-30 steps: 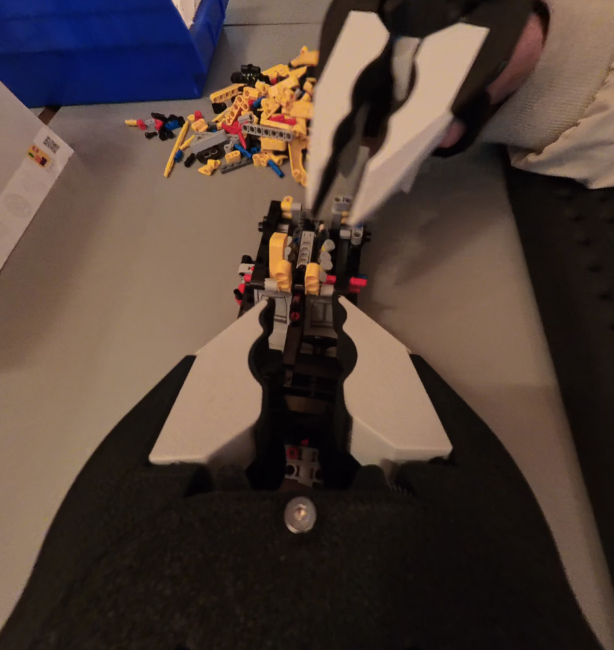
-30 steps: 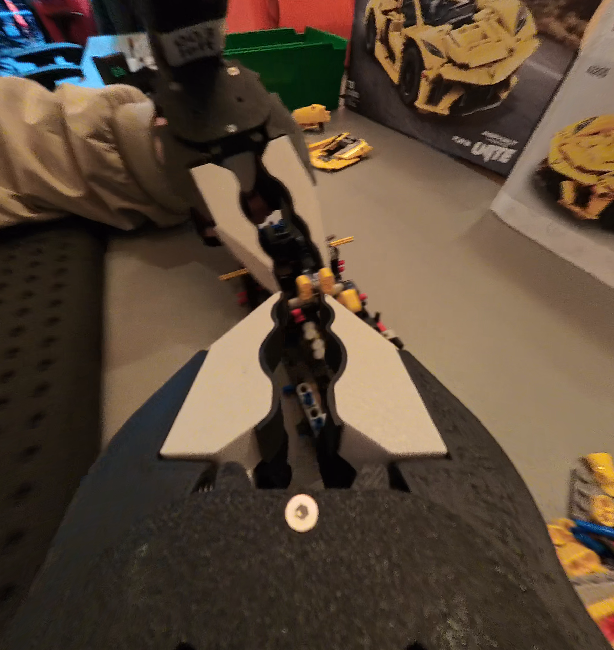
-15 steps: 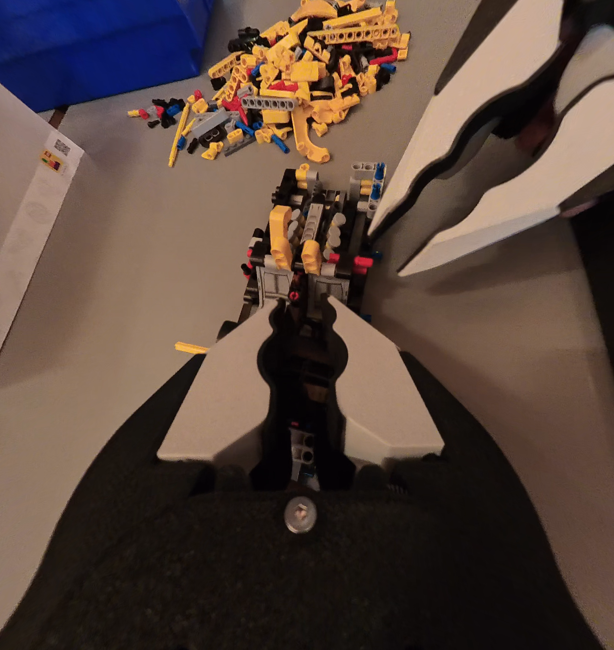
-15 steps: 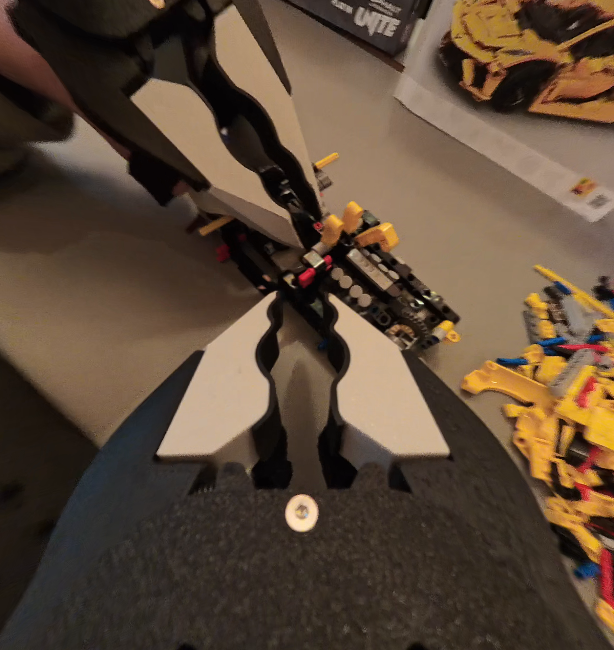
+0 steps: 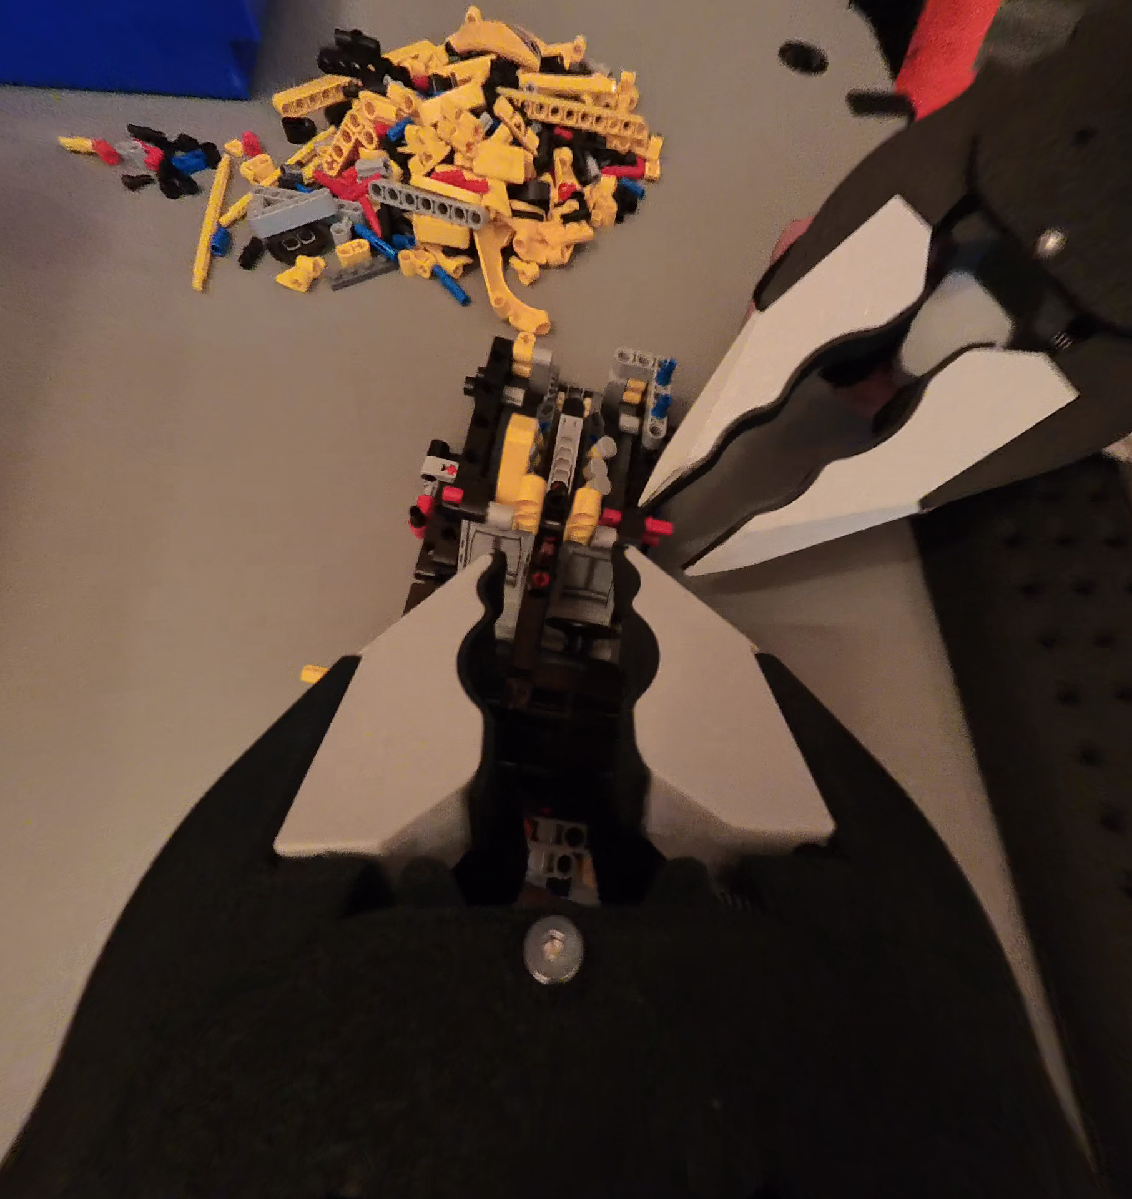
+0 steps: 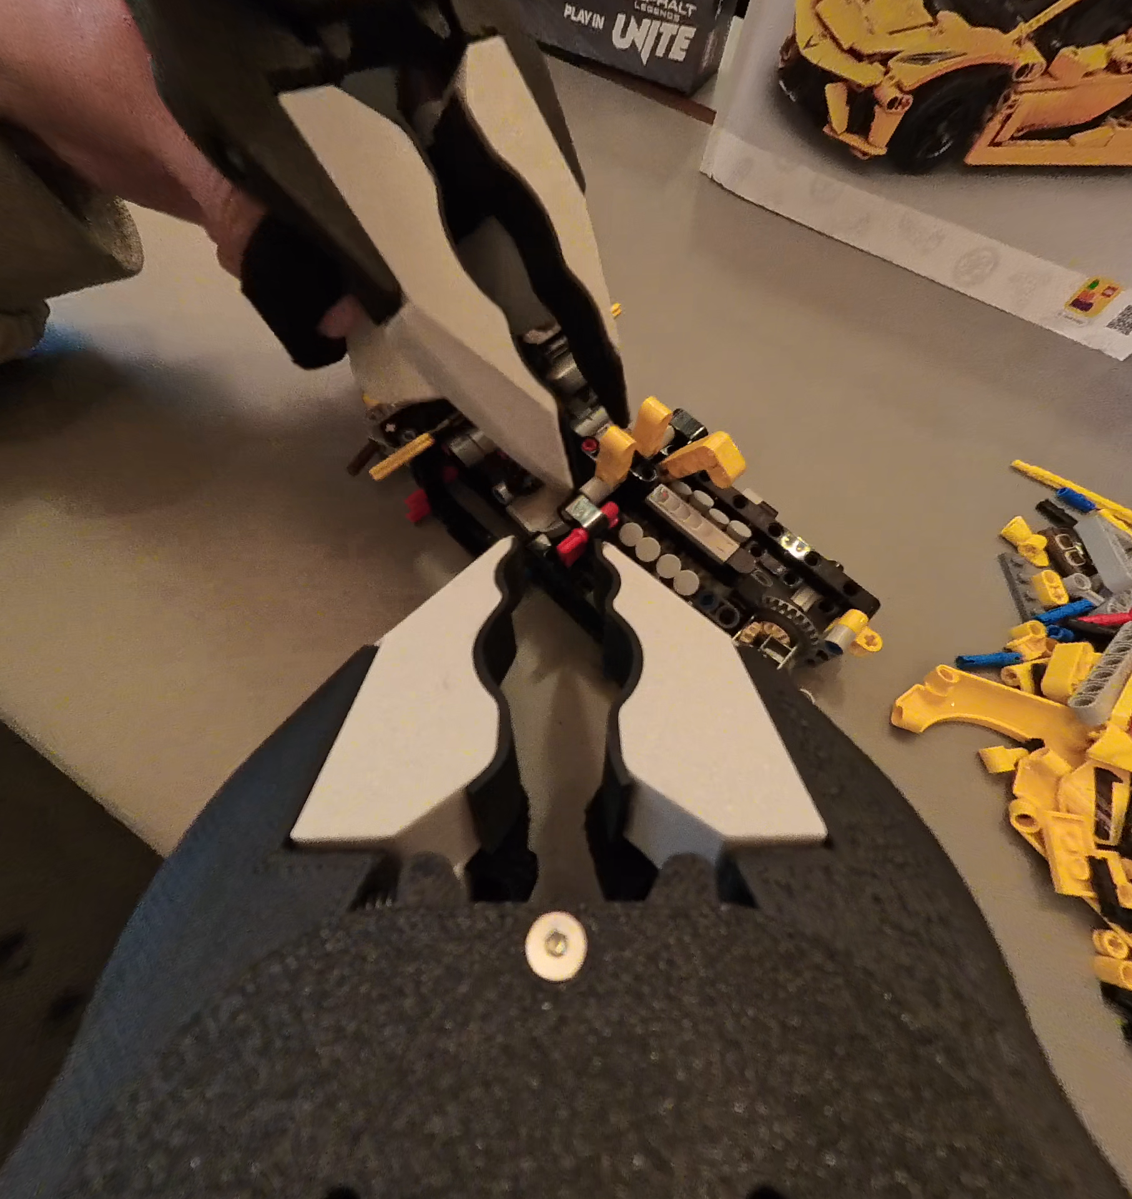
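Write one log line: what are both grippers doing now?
left gripper: shut on brick chassis | right gripper: open, tips at chassis side, empty | loose brick pile: beyond chassis | grey table

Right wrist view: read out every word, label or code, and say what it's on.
Dark box, top edge: bold white lettering; I won't quote it.
White sheet with the yellow car picture: small coloured badge and square code, too small to read.
Left wrist view: no writing.
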Motion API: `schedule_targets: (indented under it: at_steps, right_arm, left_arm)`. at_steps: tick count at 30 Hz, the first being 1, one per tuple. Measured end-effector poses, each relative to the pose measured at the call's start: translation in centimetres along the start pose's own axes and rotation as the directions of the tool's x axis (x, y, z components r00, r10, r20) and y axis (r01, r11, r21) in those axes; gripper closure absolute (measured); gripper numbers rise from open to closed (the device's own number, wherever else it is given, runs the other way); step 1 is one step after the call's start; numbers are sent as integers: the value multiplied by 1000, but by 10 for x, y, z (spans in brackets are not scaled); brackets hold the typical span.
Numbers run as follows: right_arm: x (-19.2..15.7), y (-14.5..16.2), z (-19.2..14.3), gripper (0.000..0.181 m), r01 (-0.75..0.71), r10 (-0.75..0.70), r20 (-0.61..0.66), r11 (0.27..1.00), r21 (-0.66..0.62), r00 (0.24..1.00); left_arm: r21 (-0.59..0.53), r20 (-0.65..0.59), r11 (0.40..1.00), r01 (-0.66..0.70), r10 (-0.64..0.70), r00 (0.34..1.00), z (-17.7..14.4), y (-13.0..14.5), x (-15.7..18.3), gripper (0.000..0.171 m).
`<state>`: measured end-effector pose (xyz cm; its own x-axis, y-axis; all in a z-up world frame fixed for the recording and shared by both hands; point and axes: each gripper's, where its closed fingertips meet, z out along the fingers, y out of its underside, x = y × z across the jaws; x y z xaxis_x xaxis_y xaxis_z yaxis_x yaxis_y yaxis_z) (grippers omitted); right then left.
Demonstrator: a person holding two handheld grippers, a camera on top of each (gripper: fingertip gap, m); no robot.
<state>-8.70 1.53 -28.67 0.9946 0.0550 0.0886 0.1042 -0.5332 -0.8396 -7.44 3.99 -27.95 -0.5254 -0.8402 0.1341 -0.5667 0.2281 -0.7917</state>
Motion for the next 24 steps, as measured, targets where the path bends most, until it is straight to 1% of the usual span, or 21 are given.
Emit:
schedule_targets:
  at_steps: [2, 4, 7, 9, 11, 12, 14, 18, 19, 20, 24]
  right_arm:
    - [3, 0, 1, 167, -26, 26, -9, 1000, -3, 1000]
    - [6, 0, 3, 171, -59, 59, -12, 998, -8, 998]
    - [14, 1, 5, 173, -91, 89, -48, 996, -21, 995]
    - [21, 1, 7, 176, -128, 125, -79, 991, -30, 989]
    - [28, 1, 9, 178, -180, 176, -105, 983, -30, 979]
    - [32, 1, 10, 178, -195, 190, -122, 980, -28, 974]
    - [38, -1, 13, 178, -210, 204, -150, 977, -27, 967]
    - [42, -3, 18, 170, -123, 110, -220, 991, -46, 969]
    - [43, -3, 18, 172, -103, 89, -232, 993, -50, 969]
    - [43, -3, 18, 177, -98, 84, -237, 994, -50, 968]
    - [43, 0, 16, 179, -150, 134, -205, 987, -64, 970]
  left_arm:
    - [0, 0, 1000, 7, -7, 1000, 0, 0, -1, 140]
    - [-52, 67, 998, -45, 49, 997, 2, 6, -6, 146]
    - [-146, 129, 985, -95, 114, 985, 7, 12, -7, 148]
    - [-166, 177, 981, -101, 130, 976, 10, 12, -9, 147]
    - [-159, 230, 986, -57, 93, 969, 12, 9, -15, 147]
    - [-153, 258, 988, -34, 73, 963, 12, 7, -18, 151]
    - [-146, 303, 989, 13, 32, 952, 13, 6, -23, 151]
    - [-117, 370, 986, 116, -65, 927, 12, 5, -30, 161]
    - [-114, 380, 986, 126, -74, 922, 12, 5, -32, 163]
    - [-113, 386, 985, 128, -75, 920, 12, 5, -33, 163]
    - [-109, 403, 985, 131, -77, 912, 12, 5, -34, 163]
